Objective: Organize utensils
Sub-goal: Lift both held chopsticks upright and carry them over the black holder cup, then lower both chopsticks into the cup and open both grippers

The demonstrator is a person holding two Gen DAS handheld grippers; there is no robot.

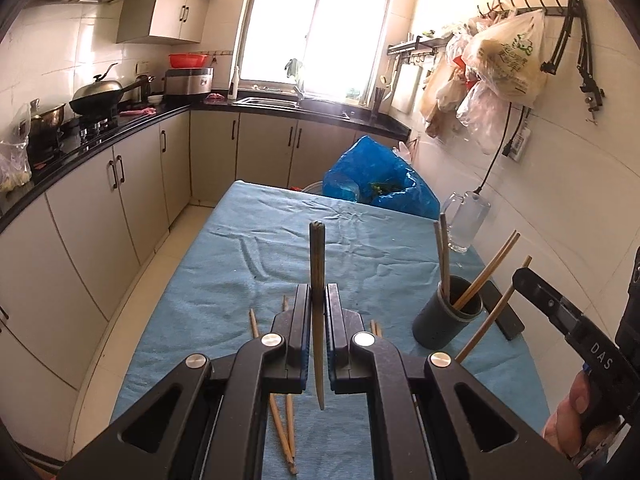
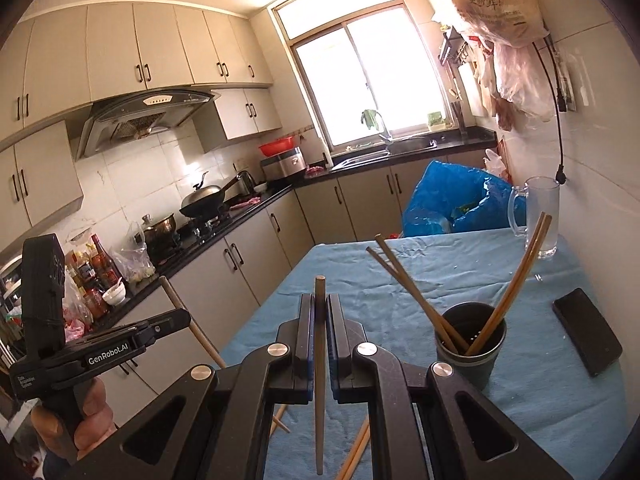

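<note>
My left gripper (image 1: 318, 294) is shut on a dark-tipped wooden chopstick (image 1: 317, 252) that stands upright between its pads, above the blue tablecloth (image 1: 224, 272). My right gripper (image 2: 320, 302) is likewise shut on a plain chopstick (image 2: 319, 400). A dark round holder (image 1: 444, 320) (image 2: 472, 354) stands to the right of both, with several chopsticks leaning in it. Loose chopsticks (image 1: 282, 432) (image 2: 354, 454) lie on the cloth under the grippers. The right gripper (image 1: 522, 278) shows at the left view's right edge, the left gripper (image 2: 182, 318) at the right view's left.
A black phone (image 2: 588, 332) lies right of the holder, and a glass mug (image 2: 540, 216) stands at the table's far right. A blue plastic bag (image 1: 376, 180) sits past the far edge. Kitchen counters run along the left, and bags hang on the right wall.
</note>
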